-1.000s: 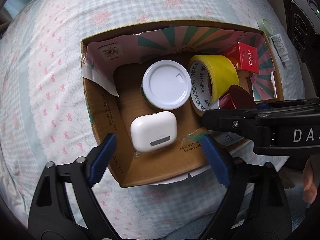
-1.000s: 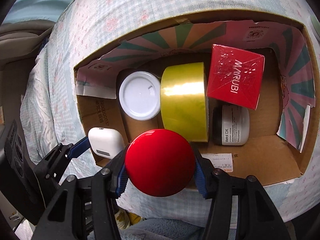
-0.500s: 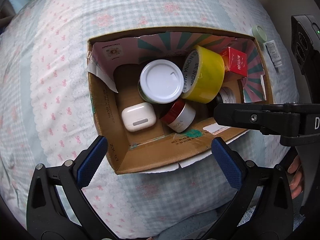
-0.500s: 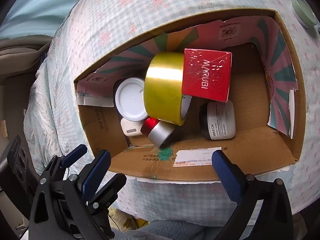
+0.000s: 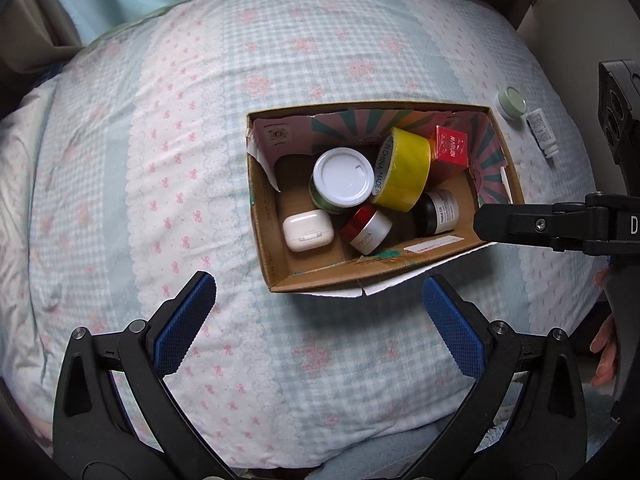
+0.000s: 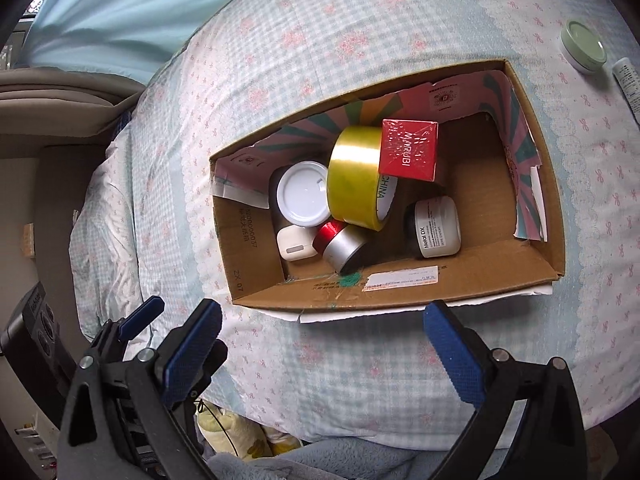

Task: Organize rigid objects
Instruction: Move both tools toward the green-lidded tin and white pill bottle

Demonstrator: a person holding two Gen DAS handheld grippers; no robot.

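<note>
Six items packed in one cardboard box (image 5: pixel 276 272), both tongs apart, empty.
Left tongs (image 5: pixel 318 328) and right tongs (image 6: pixel 322 344) hang at lower frame; two small containers (image 6: pixel 583 46) upper right on the bed (image 5: pixel 160 160).

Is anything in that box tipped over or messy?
Yes. In the cardboard box, the red-lidded jar lies tilted on its side, and the yellow tape roll stands on edge, leaning against the white-lidded jar. The box's paper lining is torn. A green-lidded jar sits outside on the bedding.

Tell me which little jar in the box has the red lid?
The tipped-over PROYA jar, between the white earbud case and the black-lidded jar.
</note>
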